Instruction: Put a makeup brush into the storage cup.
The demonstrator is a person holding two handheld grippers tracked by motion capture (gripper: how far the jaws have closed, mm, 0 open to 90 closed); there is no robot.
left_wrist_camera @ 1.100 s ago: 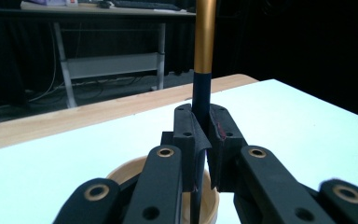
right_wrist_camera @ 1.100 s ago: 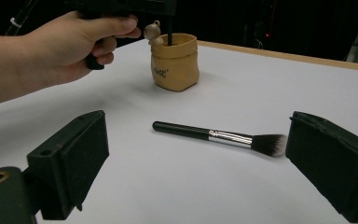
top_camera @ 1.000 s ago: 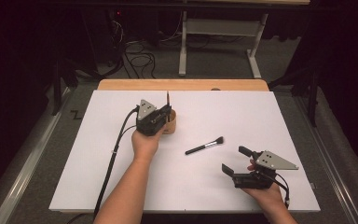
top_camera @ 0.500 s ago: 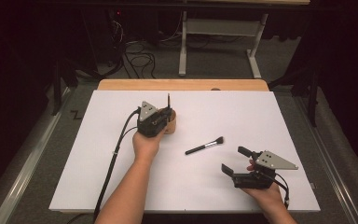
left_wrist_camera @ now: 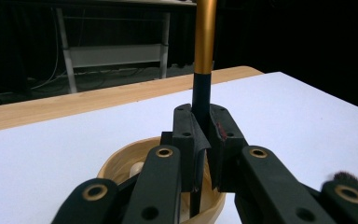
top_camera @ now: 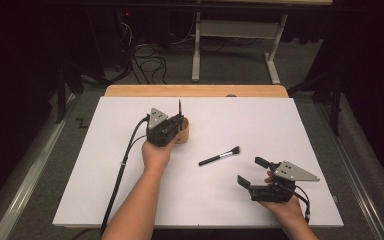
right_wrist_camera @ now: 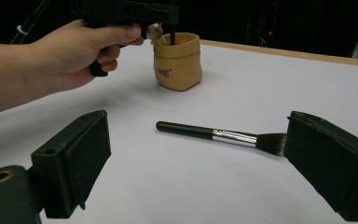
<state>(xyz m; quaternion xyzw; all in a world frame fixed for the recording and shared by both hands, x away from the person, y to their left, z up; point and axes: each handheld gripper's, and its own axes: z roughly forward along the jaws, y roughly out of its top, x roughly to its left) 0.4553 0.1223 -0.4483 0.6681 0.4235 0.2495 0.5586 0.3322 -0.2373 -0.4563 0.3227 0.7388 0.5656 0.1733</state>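
A tan pouch-like cup (top_camera: 183, 137) stands on the white table (top_camera: 260, 120), left of centre. A brush with a black handle and gold ferrule (left_wrist_camera: 204, 42) stands upright in the cup, its top (top_camera: 179, 106) sticking up above it. My left gripper (top_camera: 177, 123) hovers over the cup and is shut on that handle, the pads (left_wrist_camera: 189, 135) pressing it from both sides. A black makeup brush (top_camera: 220, 156) lies flat mid-table, bristles to the right. My right gripper (top_camera: 250, 170) rests near the front right, open, facing that brush (right_wrist_camera: 214, 134) from a short way off.
A wooden strip (top_camera: 195, 91) borders the table's far edge. The left gripper's cable (top_camera: 122, 160) trails along the forearm to the front edge. Behind the table are a desk frame (top_camera: 196, 45) and floor cables (top_camera: 150, 60) in the dark.
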